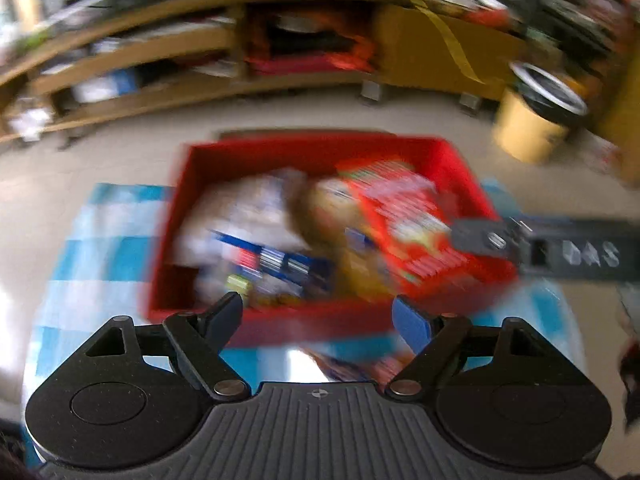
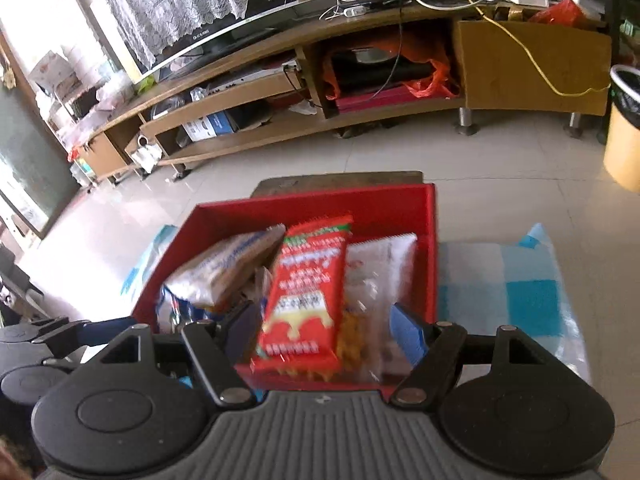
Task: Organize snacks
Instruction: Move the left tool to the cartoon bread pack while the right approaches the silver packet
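Observation:
A red box (image 1: 312, 152) (image 2: 320, 204) sits on a blue and white checkered cloth (image 1: 100, 248) (image 2: 520, 280) and holds several snack packets. A red packet (image 2: 308, 288) (image 1: 404, 216) lies on top, beside a white and brown packet (image 2: 228, 268) and a clear packet (image 2: 380, 276). My left gripper (image 1: 318, 316) is open and empty just before the box's near wall; the view is blurred. My right gripper (image 2: 324, 324) is open over the box's near end, fingers either side of the red packet. The right gripper also shows in the left wrist view (image 1: 492, 240).
A long wooden TV stand (image 2: 360, 80) with a television (image 2: 208, 12) lines the far wall. A yellow bin (image 2: 624, 128) (image 1: 532, 120) stands at the right. Pale tiled floor (image 2: 360, 152) lies between the stand and the box. A snack packet (image 1: 360, 364) lies under the left gripper.

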`<state>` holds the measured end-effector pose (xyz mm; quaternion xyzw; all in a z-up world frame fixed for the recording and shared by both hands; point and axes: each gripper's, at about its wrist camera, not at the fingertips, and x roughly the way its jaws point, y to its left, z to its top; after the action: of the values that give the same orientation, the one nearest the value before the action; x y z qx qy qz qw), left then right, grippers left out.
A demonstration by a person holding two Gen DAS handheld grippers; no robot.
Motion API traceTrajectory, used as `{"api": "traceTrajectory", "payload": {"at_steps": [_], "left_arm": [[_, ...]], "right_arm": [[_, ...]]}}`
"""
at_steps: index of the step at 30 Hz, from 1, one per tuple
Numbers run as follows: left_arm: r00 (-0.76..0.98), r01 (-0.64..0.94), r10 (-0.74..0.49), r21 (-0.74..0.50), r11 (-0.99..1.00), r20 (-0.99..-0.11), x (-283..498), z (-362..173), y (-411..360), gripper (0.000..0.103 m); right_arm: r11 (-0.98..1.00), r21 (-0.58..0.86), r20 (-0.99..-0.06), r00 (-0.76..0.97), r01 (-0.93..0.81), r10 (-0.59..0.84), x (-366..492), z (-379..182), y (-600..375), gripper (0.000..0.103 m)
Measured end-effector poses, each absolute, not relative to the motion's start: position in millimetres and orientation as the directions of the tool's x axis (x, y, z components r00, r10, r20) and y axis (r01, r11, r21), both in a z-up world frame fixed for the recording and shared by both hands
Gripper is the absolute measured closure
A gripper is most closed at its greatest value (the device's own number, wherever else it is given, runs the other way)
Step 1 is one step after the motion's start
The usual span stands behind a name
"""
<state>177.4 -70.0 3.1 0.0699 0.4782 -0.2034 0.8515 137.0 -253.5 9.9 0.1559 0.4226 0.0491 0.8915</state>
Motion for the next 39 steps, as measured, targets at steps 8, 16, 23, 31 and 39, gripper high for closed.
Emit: {"api": "traceTrajectory", "payload": {"at_steps": [8, 16, 23, 31, 39], "left_arm": [[0.312, 0.608, -0.391, -0.134, 0.782, -0.866, 167.1, -37.7, -97.3, 0.015], [0.202, 0.636, -0.377, -0.171, 0.752, -0.904, 181.7, -74.8, -110.2, 0.014], [0.160, 0.603, -0.361, -0.199, 0.772, -0.919, 141.4, -71.9, -78.9, 0.009], [0.221, 0.560, -0.247, -0.085, 0.824, -0.943, 110.1, -73.1, -77.0, 0.010], [0.218, 0.485, -0.225, -0.094, 0.870, -0.950, 97.2, -68.5, -75.1, 0.044]], "right_arm": [[0.951, 0.308, -0.746, 0.628, 0.028, 0.223, 100.4, 14.7, -265.9, 0.033], [0.949, 0.315, -0.764, 0.602, 0.033, 0.233, 92.9, 7.3, -273.5, 0.033], [0.938, 0.345, -0.752, 0.603, 0.019, 0.265, 92.6, 14.2, -271.8, 0.033], [0.949, 0.308, -0.772, 0.565, -0.071, 0.292, 78.2, 16.6, -245.9, 0.033], [0.949, 0.282, -0.817, 0.483, -0.143, 0.315, 72.3, 1.1, -233.6, 0.033]]}}
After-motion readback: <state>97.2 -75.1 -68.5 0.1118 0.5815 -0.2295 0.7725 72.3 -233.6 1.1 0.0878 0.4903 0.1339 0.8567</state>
